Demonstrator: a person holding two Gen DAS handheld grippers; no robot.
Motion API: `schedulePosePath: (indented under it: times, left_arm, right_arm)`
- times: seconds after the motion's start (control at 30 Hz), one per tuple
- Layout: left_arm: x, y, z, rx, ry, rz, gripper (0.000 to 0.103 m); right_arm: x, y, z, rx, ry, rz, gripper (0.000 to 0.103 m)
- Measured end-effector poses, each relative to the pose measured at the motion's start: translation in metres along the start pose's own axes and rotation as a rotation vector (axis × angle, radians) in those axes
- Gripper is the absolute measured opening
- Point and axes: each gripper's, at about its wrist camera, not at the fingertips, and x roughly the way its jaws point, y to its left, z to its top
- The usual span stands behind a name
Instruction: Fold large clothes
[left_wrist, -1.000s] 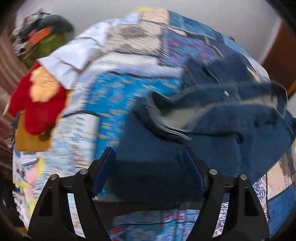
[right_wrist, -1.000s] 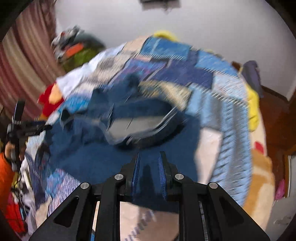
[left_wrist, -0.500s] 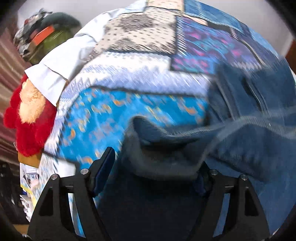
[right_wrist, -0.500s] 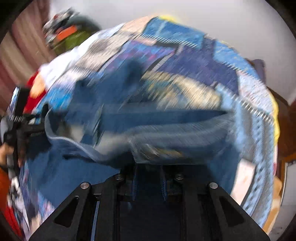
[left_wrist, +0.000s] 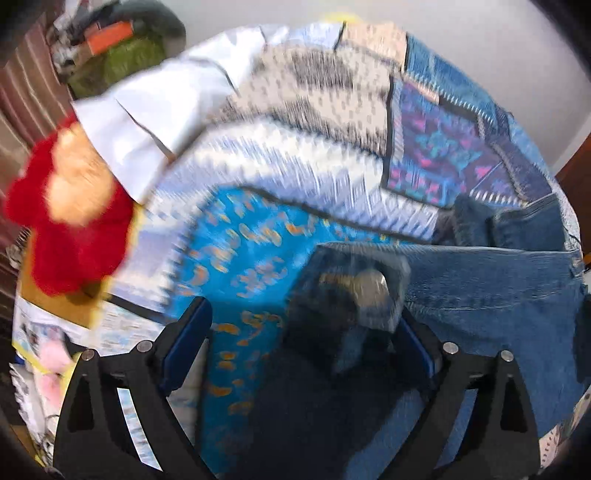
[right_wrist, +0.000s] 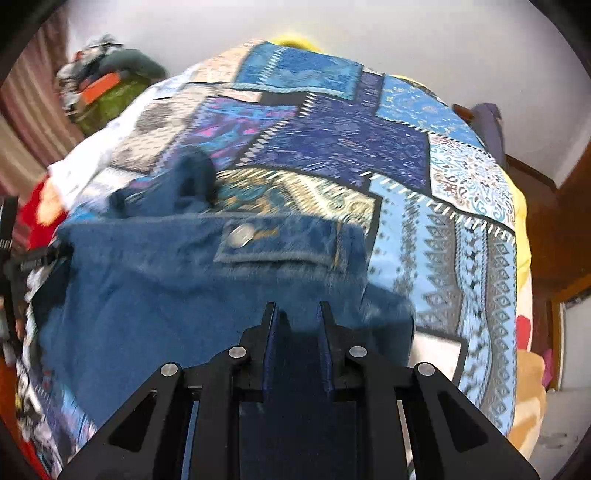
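Observation:
A pair of blue denim jeans (right_wrist: 177, 280) lies across a patchwork bedspread (right_wrist: 332, 147), waistband and metal button (right_wrist: 241, 235) facing my right wrist view. My right gripper (right_wrist: 295, 314) is shut on a fold of the denim, which runs between its narrow-set fingers. In the left wrist view the jeans (left_wrist: 491, 288) stretch to the right. My left gripper (left_wrist: 306, 328) stands wide open, with the bunched end of the waistband lying between its fingers, against the right finger. The left gripper also shows at the left edge of the right wrist view (right_wrist: 14, 254).
A red and tan plush toy (left_wrist: 70, 206) and a white cloth (left_wrist: 159, 110) lie at the bed's left side. A heap of clothes with an orange box (right_wrist: 99, 88) is at the far left. Wooden furniture (right_wrist: 554, 221) stands to the right.
Both grippers moved forward and carried the jeans' waistband up and across the bed. The denim now lies stretched flat between them. The left fingers stayed wide open, the right stayed shut.

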Motion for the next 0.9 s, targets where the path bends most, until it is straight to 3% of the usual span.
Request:
schedulePosePath:
  times: [0.13,0.23,0.4,0.47,0.53,0.63,0.73,0.83,0.9]
  left_arm:
    - [-0.037,0.002,0.002,0.023,-0.071,0.060,0.095]
    - [-0.056,-0.005,-0.014,0.046,-0.083,-0.005,0.095]
    - [-0.051,-0.040,-0.060,0.132,-0.060,-0.095,0.096]
    - [-0.035,-0.058,-0.087,0.185,-0.002,-0.111,0.096]
    - [-0.023,-0.067,-0.106,0.223,0.025,-0.075,0.096]
    - [-0.009,-0.071,-0.131,0.279,0.001,0.001,0.097]
    - [-0.012,-0.069,-0.138,0.284,-0.028,0.009,0.097]
    - [-0.015,-0.065,-0.141,0.265,-0.027,0.005,0.097]
    - [-0.016,-0.062,-0.144,0.255,-0.031,0.015,0.097]
  right_arm:
    - [-0.024,0.016,-0.023,-0.005,-0.026,0.062,0.016]
    - [-0.031,0.039,-0.036,-0.023,-0.026,0.110,0.016]
    - [-0.025,0.085,-0.059,-0.132,0.005,0.088,0.016]
    - [-0.014,0.098,-0.069,-0.184,0.037,0.048,0.016]
    - [-0.002,0.105,-0.081,-0.229,0.054,-0.046,0.016]
    - [-0.001,0.103,-0.092,-0.257,0.036,-0.096,0.016]
    - [-0.008,0.096,-0.098,-0.277,0.017,-0.183,0.016]
    - [-0.014,0.083,-0.101,-0.256,0.013,-0.170,0.016]
    - [-0.019,0.079,-0.105,-0.260,-0.001,-0.273,0.021]
